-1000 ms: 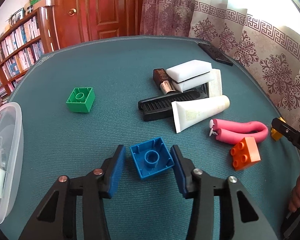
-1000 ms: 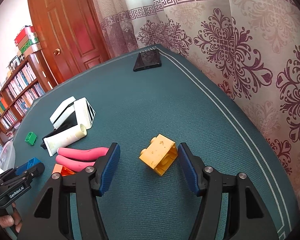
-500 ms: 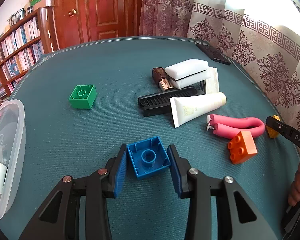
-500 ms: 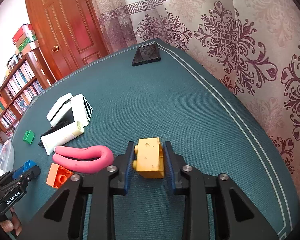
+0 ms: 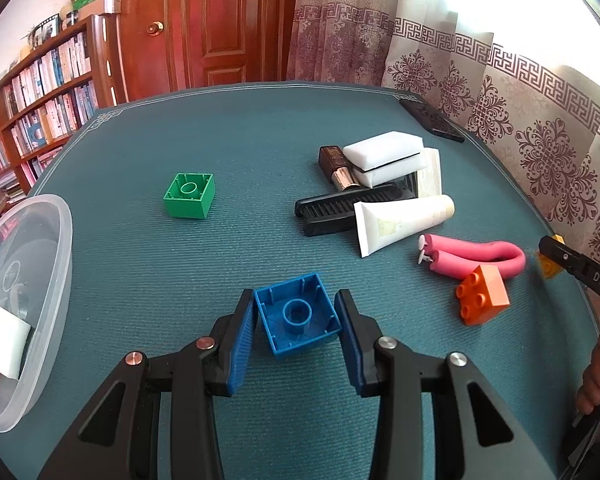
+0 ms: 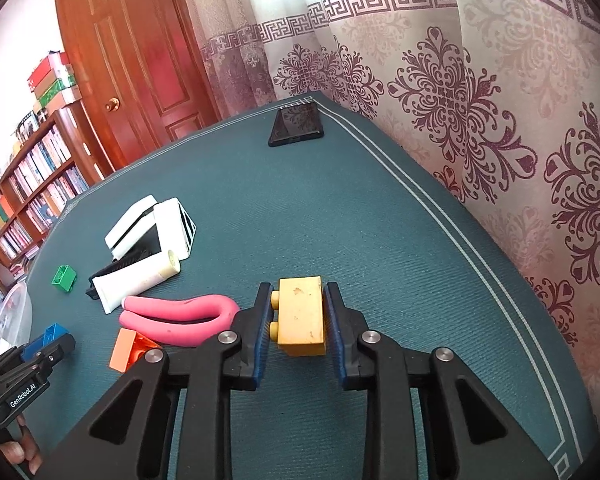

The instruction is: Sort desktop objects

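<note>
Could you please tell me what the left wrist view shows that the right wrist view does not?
Only the left wrist view shows the brown and gold cosmetic tube and the white pad inside the clear container. Only the right shows the yellow block's full shape in the right gripper. Both show the green block and pink curler.

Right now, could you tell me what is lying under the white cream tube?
The white cream tube lies across one end of the black comb. How far the comb continues beneath it is hidden.
</note>
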